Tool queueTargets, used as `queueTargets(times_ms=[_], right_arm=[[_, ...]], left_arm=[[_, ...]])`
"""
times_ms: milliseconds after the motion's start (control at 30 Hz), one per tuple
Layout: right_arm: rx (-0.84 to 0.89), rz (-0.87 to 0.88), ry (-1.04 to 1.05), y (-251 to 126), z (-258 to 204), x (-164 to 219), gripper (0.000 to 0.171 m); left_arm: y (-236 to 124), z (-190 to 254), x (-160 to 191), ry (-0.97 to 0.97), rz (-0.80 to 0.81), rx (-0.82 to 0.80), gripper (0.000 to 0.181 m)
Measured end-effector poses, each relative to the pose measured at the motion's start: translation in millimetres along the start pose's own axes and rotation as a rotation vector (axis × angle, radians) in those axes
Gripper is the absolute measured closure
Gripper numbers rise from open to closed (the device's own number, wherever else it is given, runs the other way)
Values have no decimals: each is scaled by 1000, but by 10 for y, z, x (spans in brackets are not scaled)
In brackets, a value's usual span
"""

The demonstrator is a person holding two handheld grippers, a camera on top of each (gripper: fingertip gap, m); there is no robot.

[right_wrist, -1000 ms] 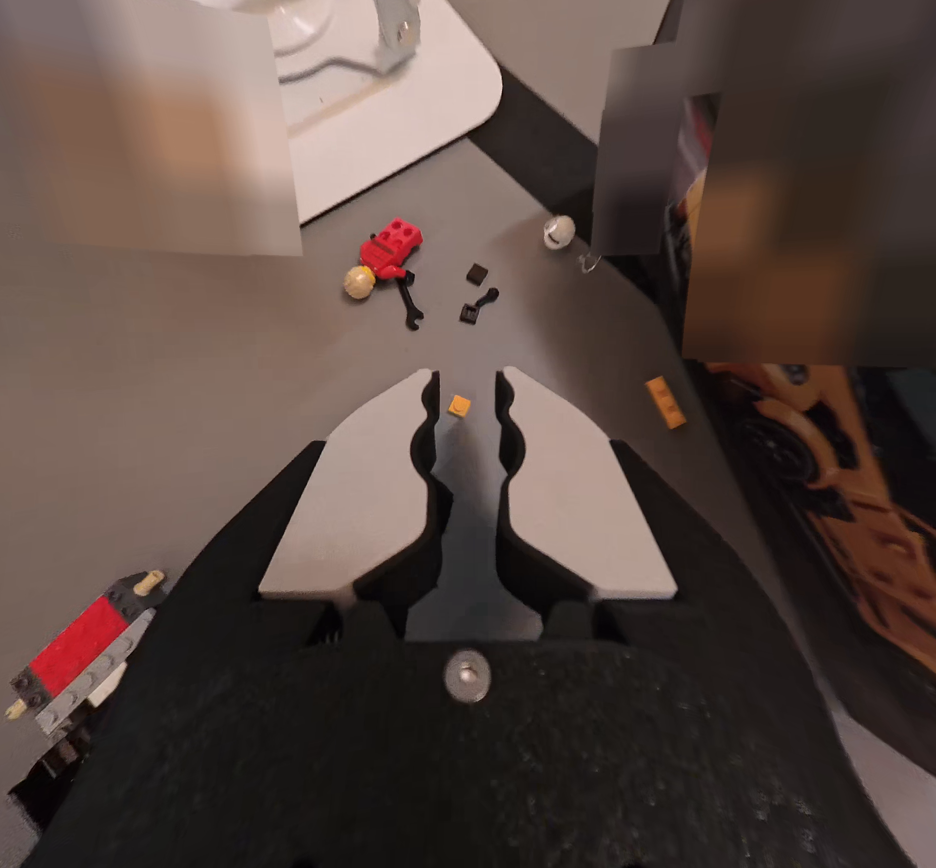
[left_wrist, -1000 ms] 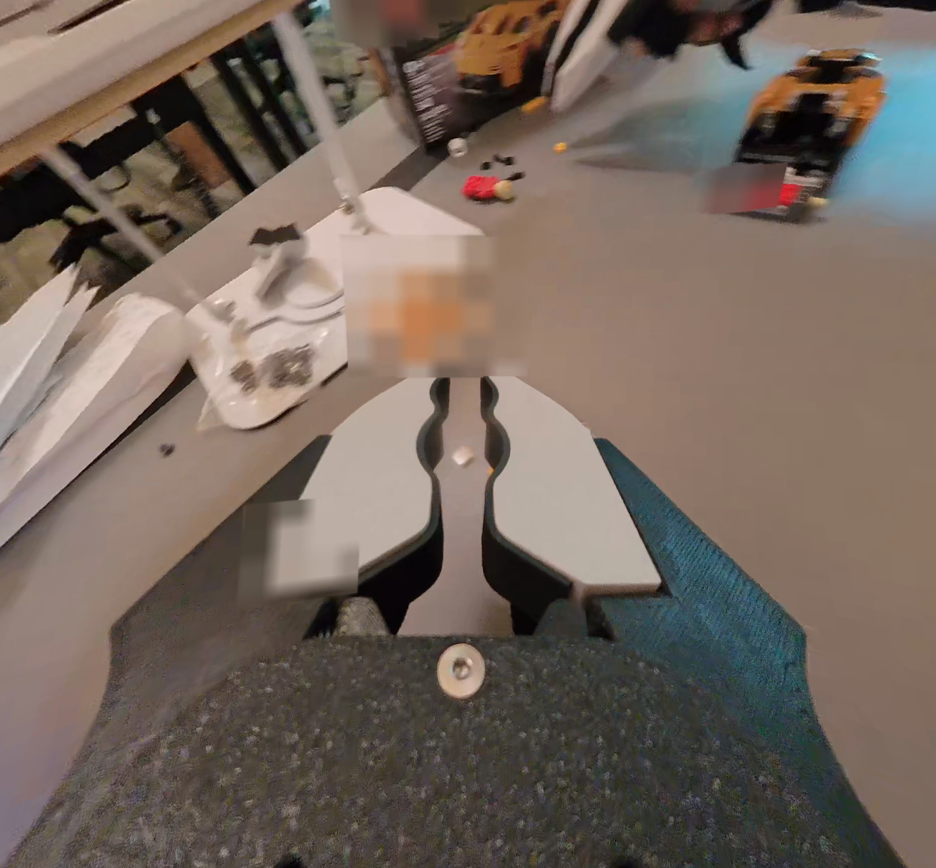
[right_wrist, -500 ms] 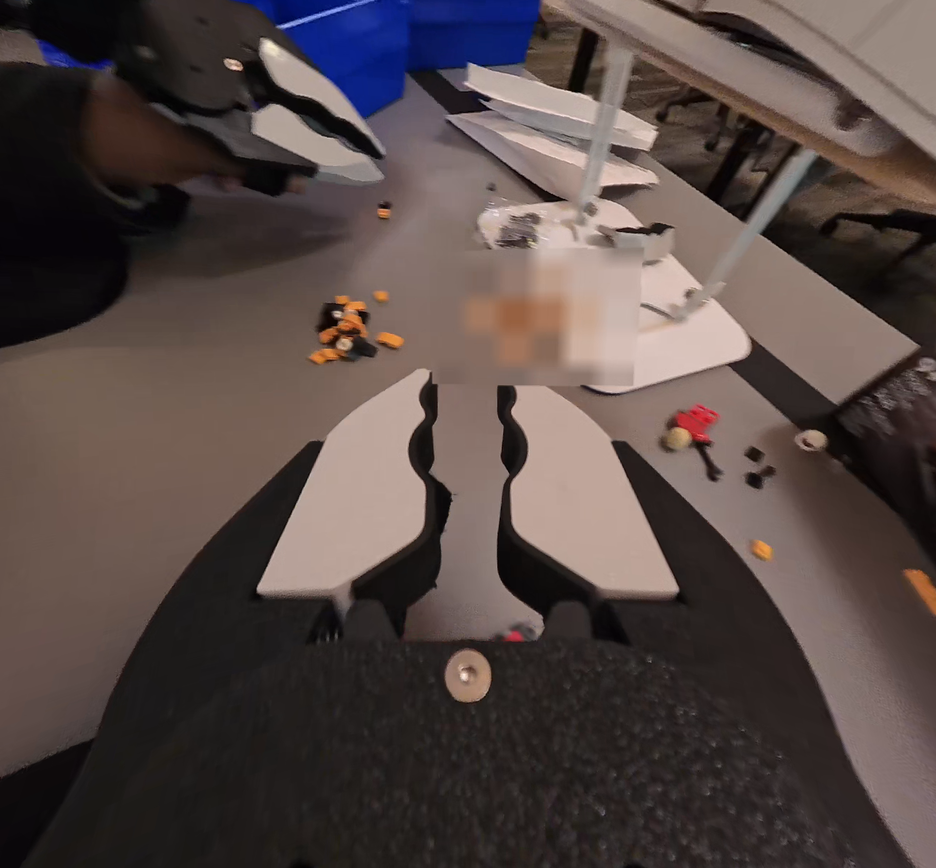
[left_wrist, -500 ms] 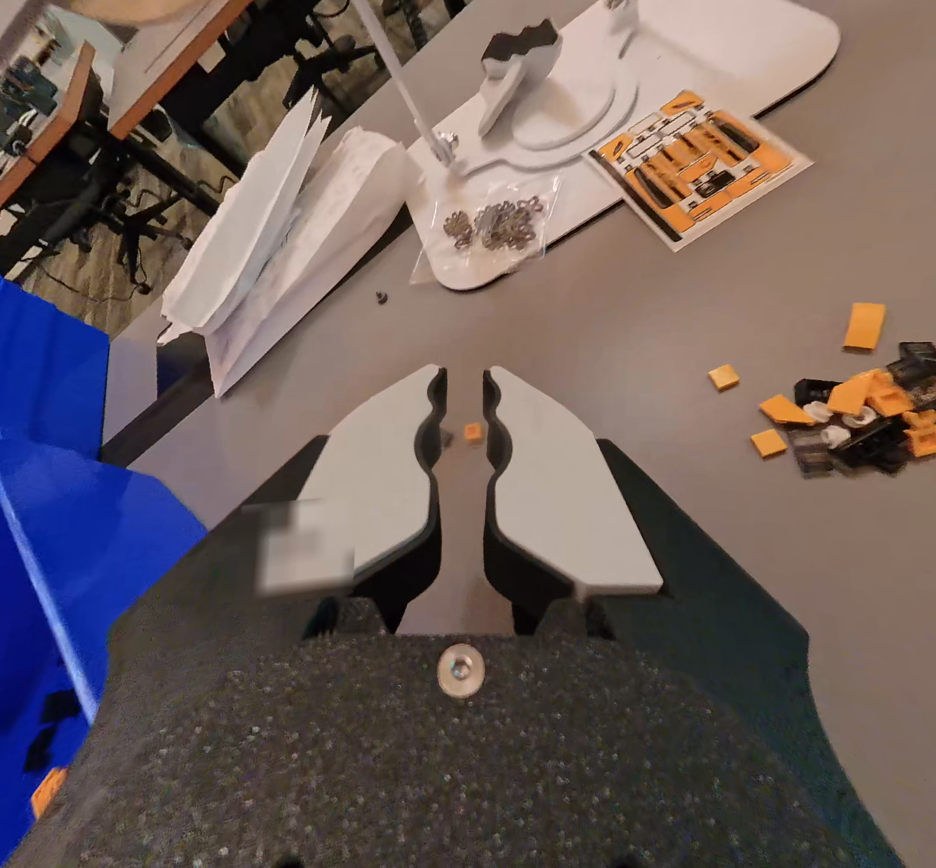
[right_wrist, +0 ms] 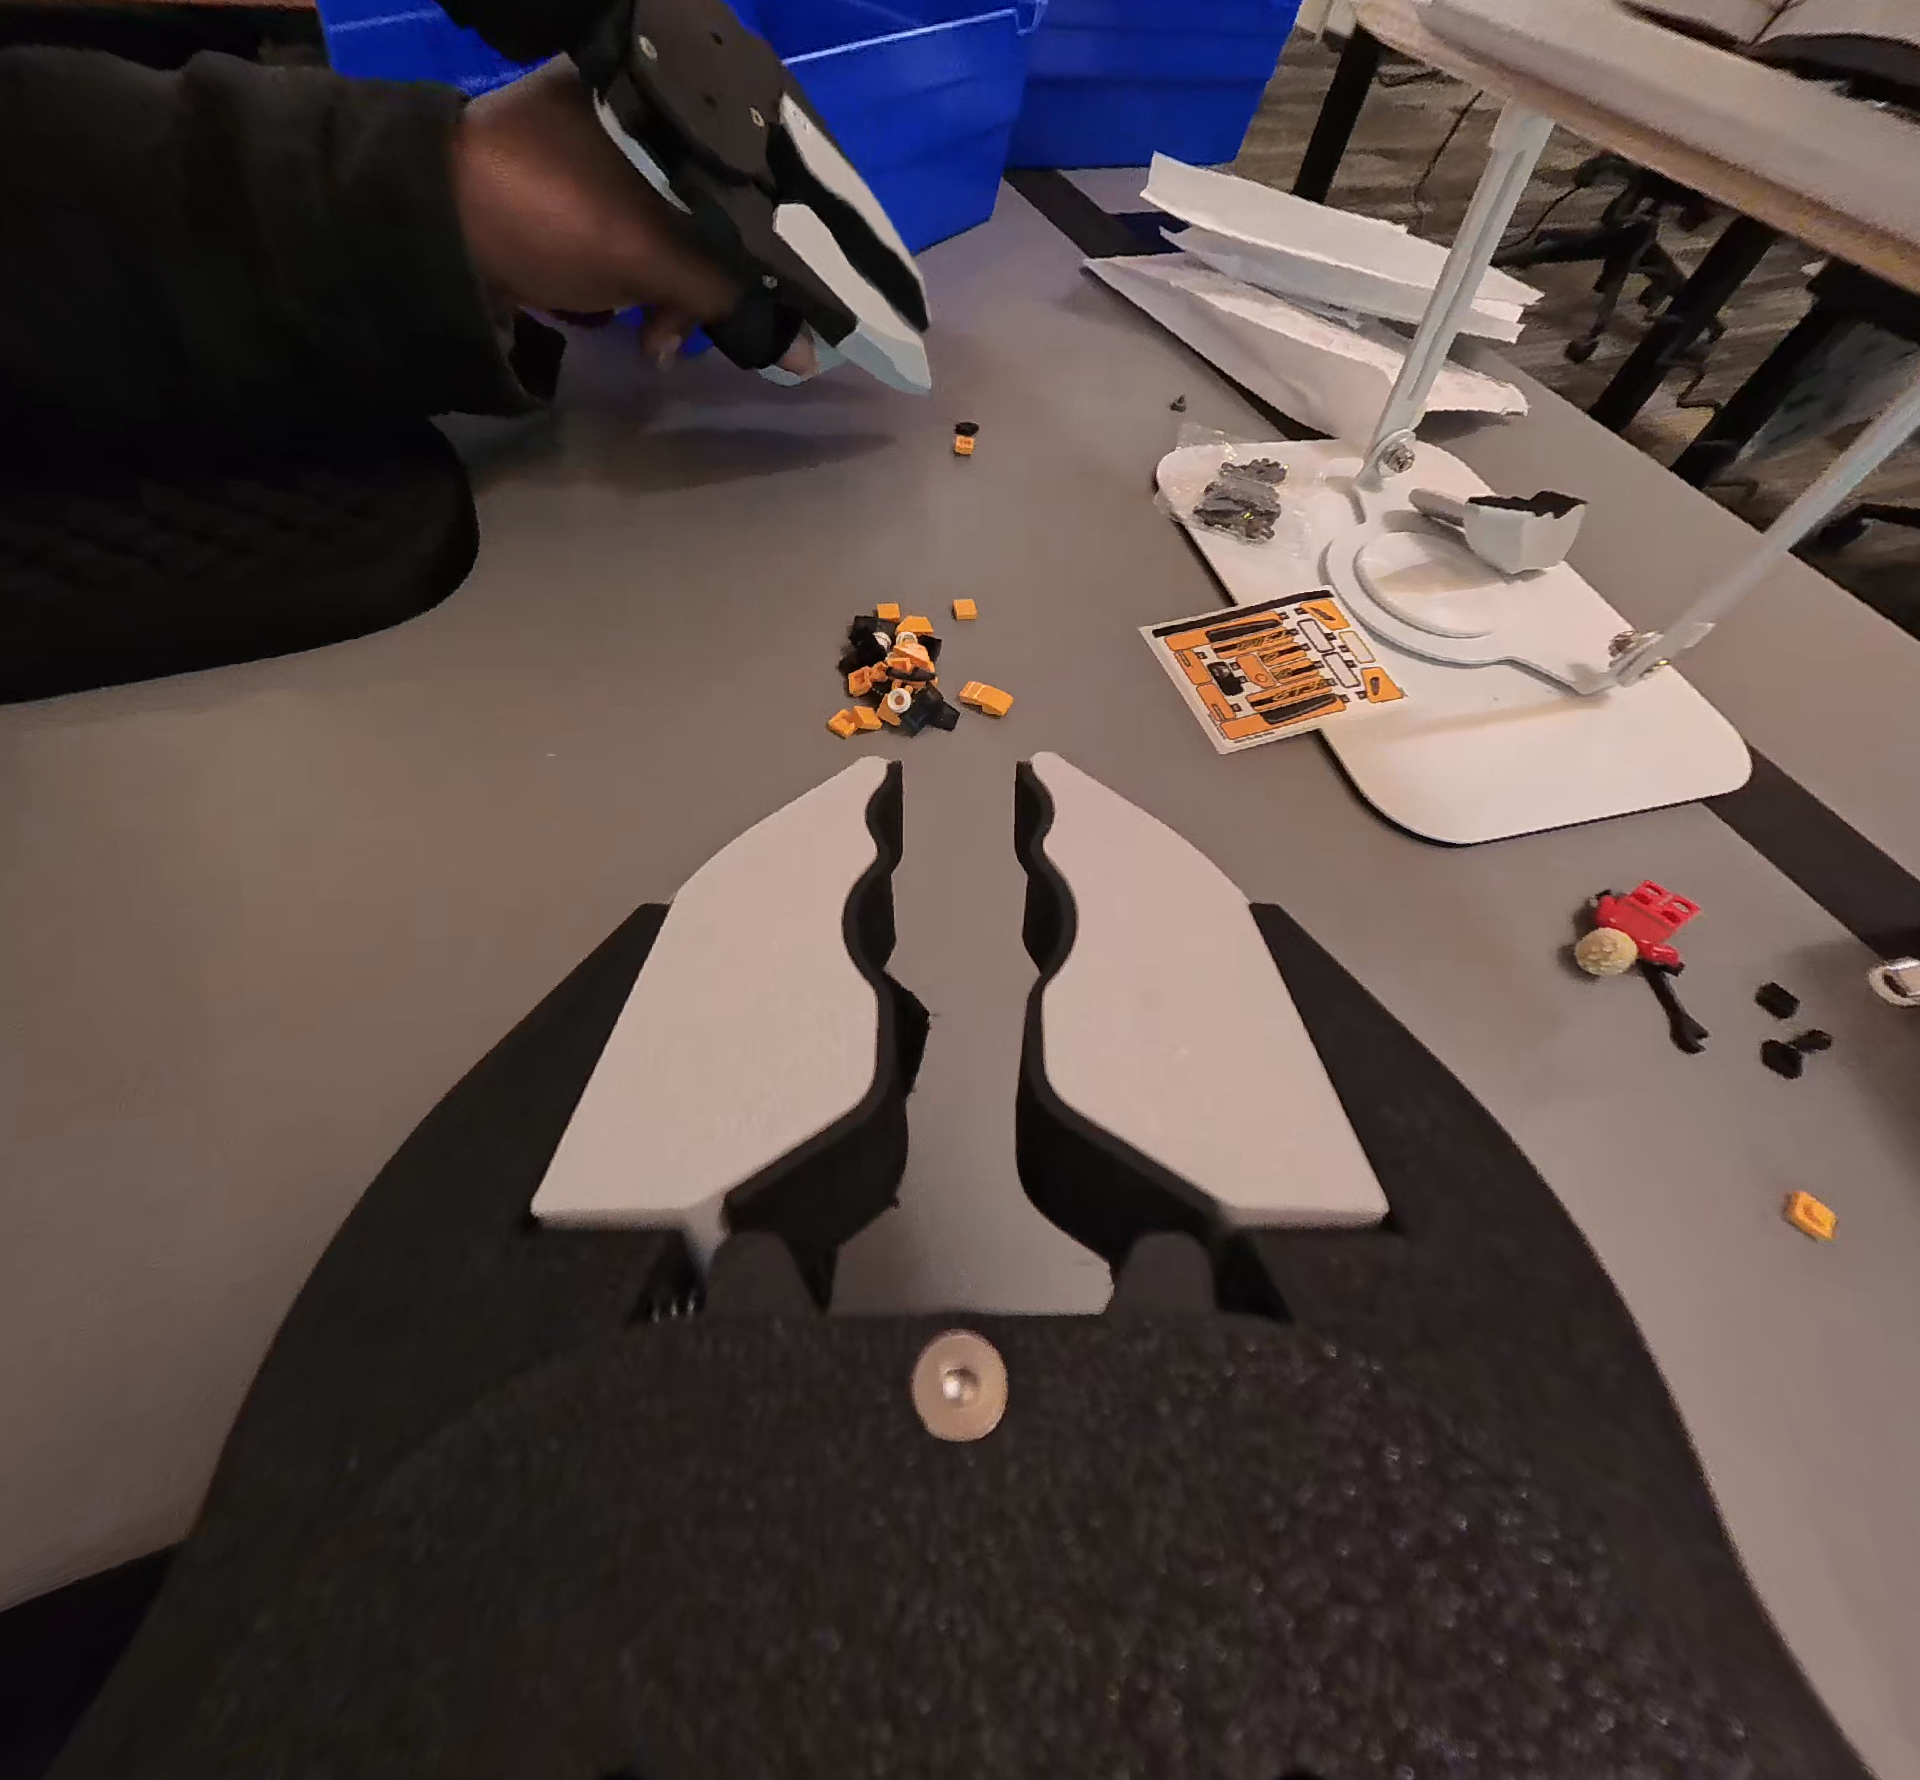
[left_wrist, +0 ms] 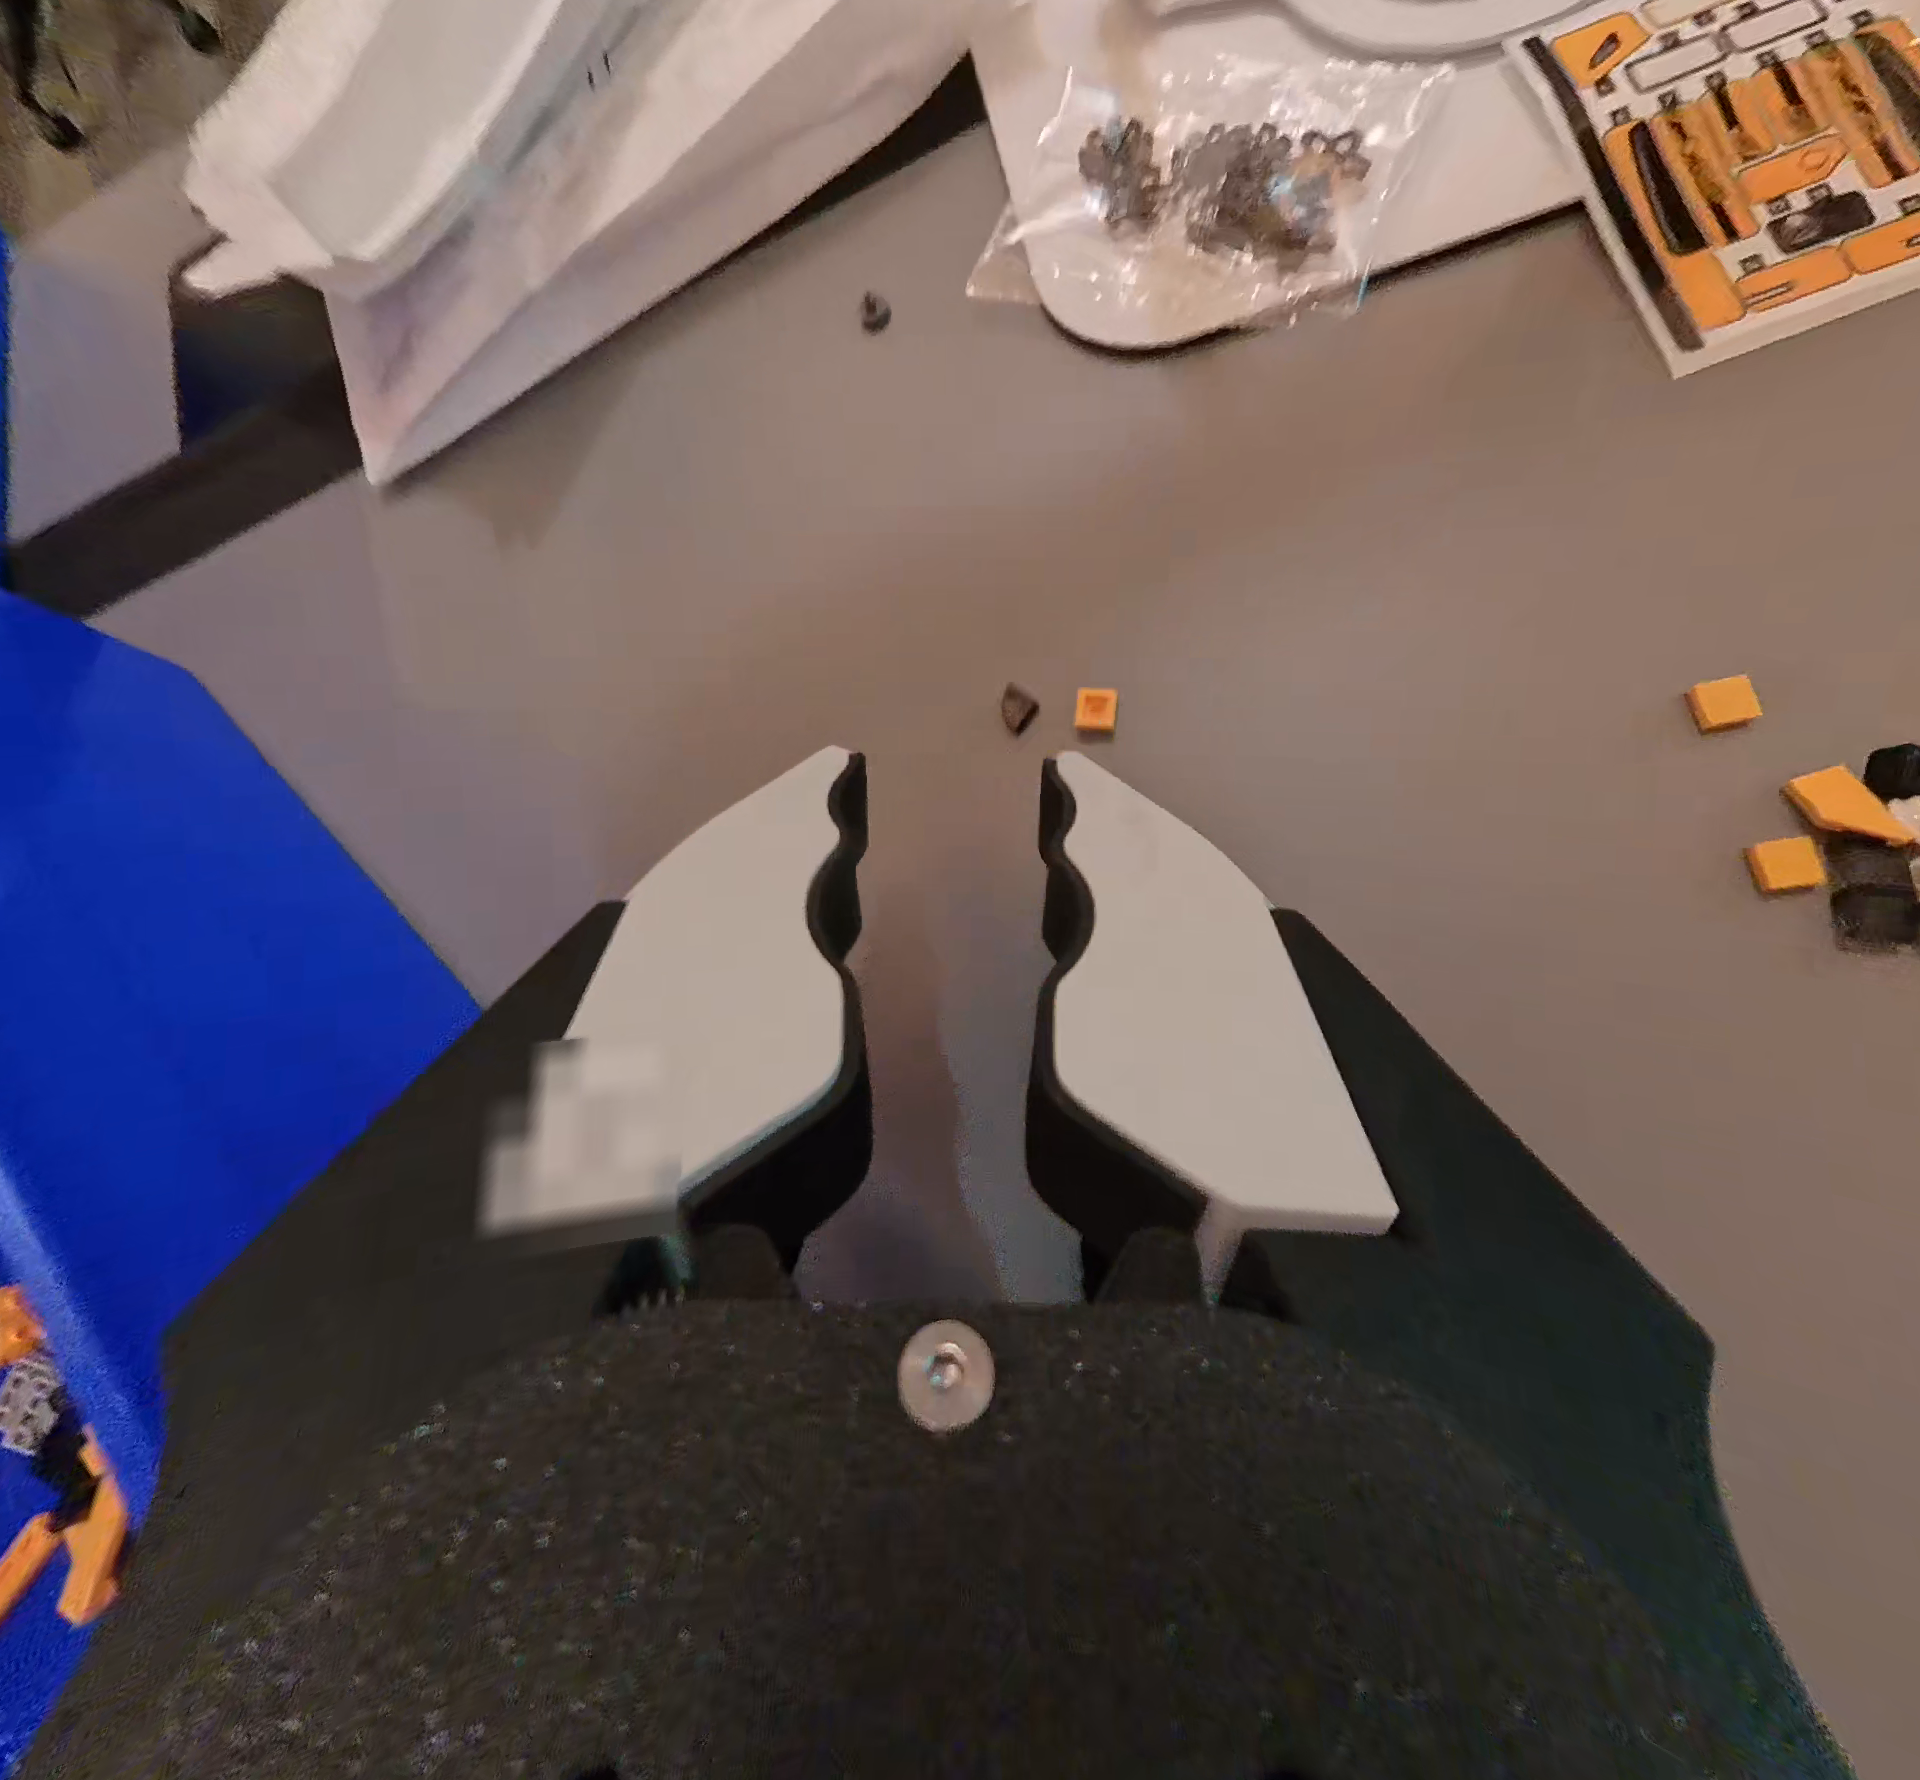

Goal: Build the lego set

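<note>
In the left wrist view my left gripper [left_wrist: 948,764] is open and empty, low over the grey table [left_wrist: 727,608]. A small orange square tile [left_wrist: 1093,709] and a small black piece [left_wrist: 1018,705] lie just beyond its right fingertip. A pile of orange and black Lego pieces [left_wrist: 1849,847] lies at the right edge. In the right wrist view my right gripper [right_wrist: 958,774] is open with a narrow gap, empty, pointing at that pile [right_wrist: 904,670]. The left gripper [right_wrist: 883,348] shows farther off, held by a hand, tips near the two small pieces [right_wrist: 964,440].
A sticker sheet [right_wrist: 1273,670] leans on a white lamp base [right_wrist: 1507,764] that also bears a bag of small dark parts [right_wrist: 1242,494]. White paper bags [right_wrist: 1320,296] and blue bins [right_wrist: 935,47] stand behind. A red minifigure [right_wrist: 1642,930], black bits [right_wrist: 1787,1024] and an orange piece [right_wrist: 1810,1216] lie at right. There is about 30 cm between the tips of the two grippers.
My left gripper has dropped closer to the orange tile and black piece, and its jaws have opened wider. The right gripper swung from the minifigure to face the pile.
</note>
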State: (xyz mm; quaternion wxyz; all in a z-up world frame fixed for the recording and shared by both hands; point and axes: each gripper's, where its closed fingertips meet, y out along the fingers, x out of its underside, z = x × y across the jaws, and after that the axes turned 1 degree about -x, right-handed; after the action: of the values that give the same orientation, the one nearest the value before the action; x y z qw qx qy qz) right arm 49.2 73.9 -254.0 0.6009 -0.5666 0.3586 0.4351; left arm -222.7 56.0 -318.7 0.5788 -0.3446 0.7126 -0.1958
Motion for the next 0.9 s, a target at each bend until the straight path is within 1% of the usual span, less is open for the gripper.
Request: queueTargets(times_ms=[67, 167, 267, 433, 567, 633, 700, 767, 800, 867, 900], right_arm=[[1, 12, 4, -31, 5, -27, 152], [3, 21, 5, -57, 4, -59, 153], [4, 26, 1, -69, -3, -75, 153], [1, 21, 4, -62, -10, -58, 153], [-7, 13, 15, -35, -18, -22, 153], [-9, 7, 15, -21, -27, -1, 153], [-5, 6, 6, -11, -33, 7, 154], [8, 13, -24, -8, -37, 0, 154], [18, 20, -47, -6, -39, -8, 154], [45, 39, -100, -1, -51, -39, 154], [62, 53, -129, 1, -62, -66, 154]], left_arm=[[15, 51, 18, 2, -14, 41, 150], [85, 274, 38, -24, -42, 135, 148], [186, 297, 38, 0, -59, 125, 150], [253, 285, -2, -39, -70, 151, 159], [268, 334, -14, -38, -78, 178, 174], [267, 336, -14, -23, -82, 171, 173], [231, 395, -13, -6, -73, 199, 174], [101, 574, -109, -5, -2, 297, 174], [-16, 721, -197, -9, 50, 384, 174], [-355, 1111, -416, -62, 163, 643, 174], [-561, 1316, -525, -126, 208, 798, 174]])
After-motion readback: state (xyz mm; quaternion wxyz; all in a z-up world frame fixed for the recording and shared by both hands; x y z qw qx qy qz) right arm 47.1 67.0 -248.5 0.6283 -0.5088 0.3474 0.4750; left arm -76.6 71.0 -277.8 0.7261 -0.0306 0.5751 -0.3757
